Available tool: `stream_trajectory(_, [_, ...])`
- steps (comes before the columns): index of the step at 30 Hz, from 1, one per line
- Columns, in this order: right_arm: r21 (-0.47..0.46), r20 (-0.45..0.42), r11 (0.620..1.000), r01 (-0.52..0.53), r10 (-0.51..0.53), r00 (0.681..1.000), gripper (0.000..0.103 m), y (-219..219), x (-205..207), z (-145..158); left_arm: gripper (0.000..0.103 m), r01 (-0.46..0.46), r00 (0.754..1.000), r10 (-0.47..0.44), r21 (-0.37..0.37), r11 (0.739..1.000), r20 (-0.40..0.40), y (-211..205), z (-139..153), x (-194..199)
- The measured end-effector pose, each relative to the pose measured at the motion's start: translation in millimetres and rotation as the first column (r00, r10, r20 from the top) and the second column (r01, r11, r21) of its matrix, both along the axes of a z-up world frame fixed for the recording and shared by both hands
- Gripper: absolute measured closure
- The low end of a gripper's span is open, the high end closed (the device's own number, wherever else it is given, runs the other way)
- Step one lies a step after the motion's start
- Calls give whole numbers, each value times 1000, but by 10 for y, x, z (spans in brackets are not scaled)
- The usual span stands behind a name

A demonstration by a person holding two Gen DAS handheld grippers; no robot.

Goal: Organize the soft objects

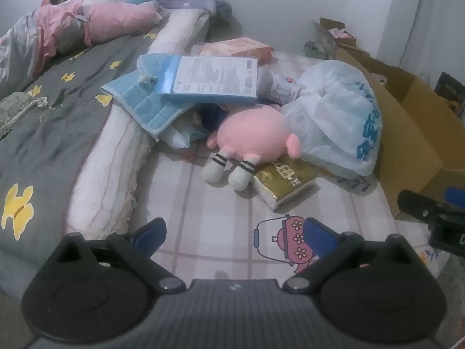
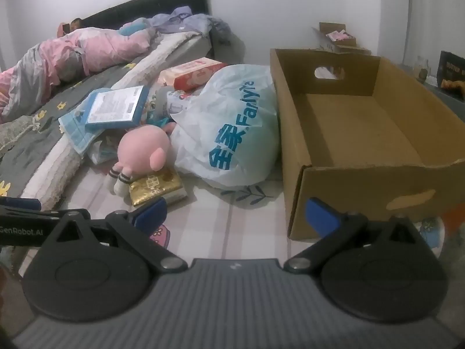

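Note:
A pink plush doll with striped socks lies on the checked bed sheet, also in the right wrist view. Its feet rest by a gold tissue pack. A full white plastic bag with blue print lies right of the doll. A blue packet sits on a blue cloth. An empty cardboard box stands to the right. My left gripper is open and empty above the sheet. My right gripper is open and empty, in front of the bag and box.
A rolled white quilt runs along the grey duvet. Pink bedding lies at the headboard. A pink carton sits behind the bag. More boxes stand by the wall. The right gripper shows at the left view's right edge.

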State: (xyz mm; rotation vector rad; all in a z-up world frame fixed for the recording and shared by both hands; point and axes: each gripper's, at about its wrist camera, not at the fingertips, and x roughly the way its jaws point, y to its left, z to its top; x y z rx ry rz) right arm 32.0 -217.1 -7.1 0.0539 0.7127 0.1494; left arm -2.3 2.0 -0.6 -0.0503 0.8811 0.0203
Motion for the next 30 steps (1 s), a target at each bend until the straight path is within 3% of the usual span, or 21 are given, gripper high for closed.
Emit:
stream_trajectory(8, [-34, 13, 999, -20, 20, 1000, 1, 99, 18, 17, 3, -26, 999, 27, 9, 1000, -21, 33, -84, 50])
stream_trajectory(30, [-68, -26, 998, -5, 3, 1000, 1, 271, 144, 23, 3, 9, 999, -9, 14, 1000, -33, 105, -117, 138])
